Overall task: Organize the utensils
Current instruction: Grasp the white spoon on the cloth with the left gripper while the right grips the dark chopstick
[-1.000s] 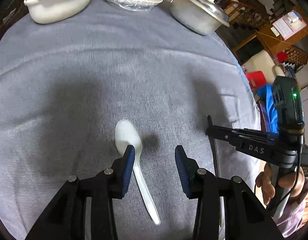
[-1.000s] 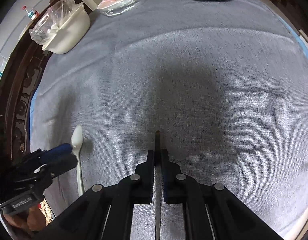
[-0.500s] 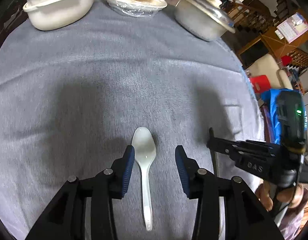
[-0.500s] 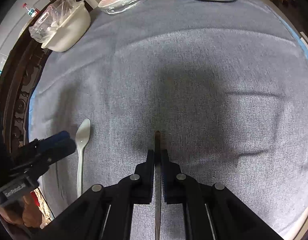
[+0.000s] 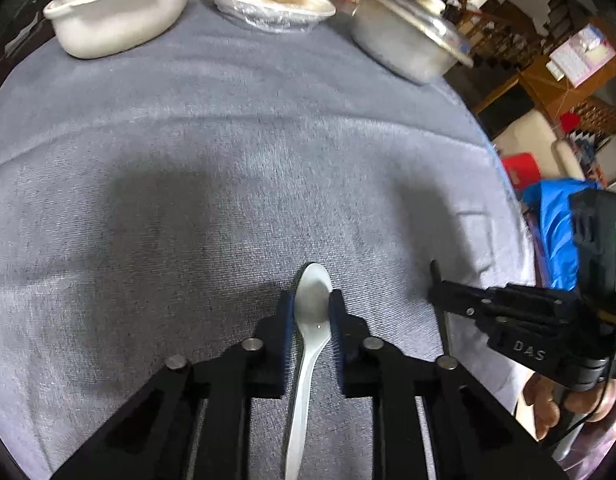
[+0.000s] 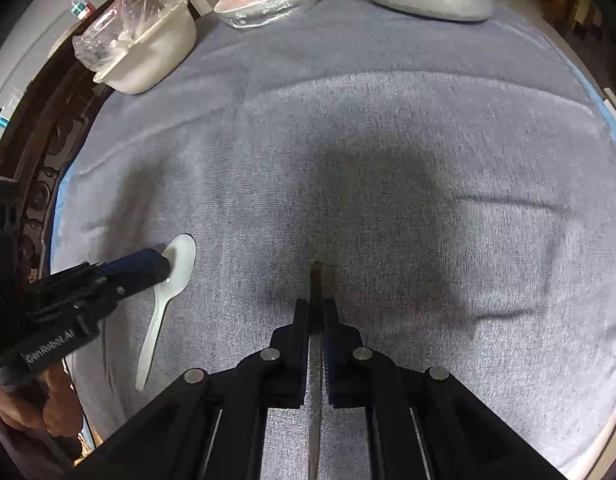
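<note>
A white plastic spoon point(image 5: 313, 312) lies on the grey tablecloth point(image 5: 228, 152). My left gripper point(image 5: 311, 300) is shut on the spoon's bowl, with the handle running back between the fingers. The spoon also shows in the right wrist view point(image 6: 176, 268), with the left gripper point(image 6: 164, 266) at its bowl. My right gripper point(image 6: 316, 306) is shut on a thin dark utensil point(image 6: 316, 280) whose tip pokes out past the fingers. In the left wrist view the right gripper point(image 5: 436, 292) sits to the right of the spoon.
At the far side stand a white casserole dish point(image 5: 120, 16), a wrapped plate of food point(image 5: 272, 0) and a lidded metal pot point(image 5: 408, 40). The table edge curves at the right point(image 5: 508, 184). Furniture lies beyond.
My left gripper has closed from open onto the spoon's bowl. The right gripper has stayed shut on the dark utensil and barely moved.
</note>
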Demonstrator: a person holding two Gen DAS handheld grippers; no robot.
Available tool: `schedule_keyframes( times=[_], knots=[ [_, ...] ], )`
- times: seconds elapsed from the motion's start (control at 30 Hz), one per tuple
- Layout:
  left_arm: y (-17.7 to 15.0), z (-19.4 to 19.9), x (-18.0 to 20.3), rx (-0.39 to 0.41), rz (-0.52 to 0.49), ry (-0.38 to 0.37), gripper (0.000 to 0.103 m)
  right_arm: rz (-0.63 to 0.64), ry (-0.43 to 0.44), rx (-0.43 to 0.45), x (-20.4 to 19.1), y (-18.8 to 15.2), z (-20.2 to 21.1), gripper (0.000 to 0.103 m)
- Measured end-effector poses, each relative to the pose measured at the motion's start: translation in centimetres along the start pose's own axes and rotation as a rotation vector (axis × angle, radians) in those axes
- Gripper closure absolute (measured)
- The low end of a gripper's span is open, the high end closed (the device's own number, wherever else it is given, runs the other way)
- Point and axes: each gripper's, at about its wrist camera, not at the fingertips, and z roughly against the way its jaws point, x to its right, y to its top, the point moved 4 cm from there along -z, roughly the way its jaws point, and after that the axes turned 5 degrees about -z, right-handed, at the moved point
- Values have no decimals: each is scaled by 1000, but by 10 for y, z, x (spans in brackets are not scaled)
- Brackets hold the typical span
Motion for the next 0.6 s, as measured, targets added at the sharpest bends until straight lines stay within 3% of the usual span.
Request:
schedule_keyframes(
  times=[0.13,0.33,0.43,0.47,0.57,0.6],
  knots=[
    [-5,18,1,35,-13,17,98,-39,48,40,4,-6,14,96],
    [-8,33,1,62,-13,2,98,-88,98,98,10,-16,42,96],
    [-12,30,1,39,-19,9,97,-91,108,102,15,-20,48,96],
    [-13,29,1,29,-19,17,92,-94,110,98,16,-20,48,96],
    [-11,21,-3,11,-7,42,59,-97,111,86,19,-21,41,96],
    [-10,20,-3,15,-3,46,53,-94,111,82,18,-21,40,96]
  ],
)
